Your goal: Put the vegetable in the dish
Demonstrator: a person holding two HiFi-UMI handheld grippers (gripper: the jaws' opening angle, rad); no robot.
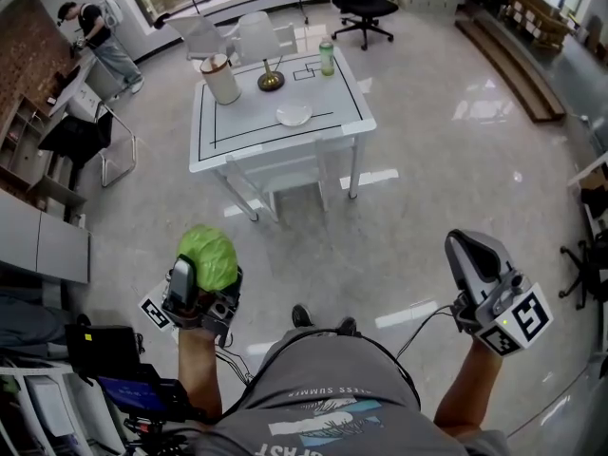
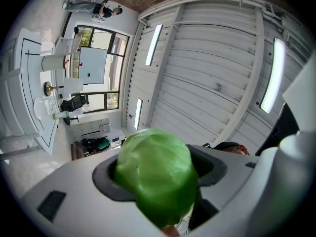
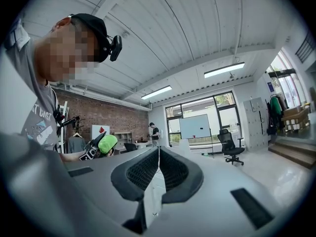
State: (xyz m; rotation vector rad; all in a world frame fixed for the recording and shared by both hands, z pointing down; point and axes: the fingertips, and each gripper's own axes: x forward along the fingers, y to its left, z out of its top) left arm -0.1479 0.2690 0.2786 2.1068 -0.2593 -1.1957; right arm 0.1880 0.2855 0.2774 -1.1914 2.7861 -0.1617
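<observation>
1. Green cabbage sits clamped between the jaws of the left gripper, held up in front of the person.
2. Right gripper has its jaws pressed together, holding nothing.
3. White dish lies on a table, well apart from both grippers.

Slim pickings for reading: across the person's grey T-shirt, near the bottom edge of the head view, runs a small line of print. Only something like "SUMMI" comes through, and the bigger letters under it are cut off and unclear. Square black-and-white markers sit on the cube of the left claw and the cube of the right claw, pure pattern with no letters or digits. Far off on the brick wall, in the right gripper view, a white poster carries a red mark, too small to read.
</observation>
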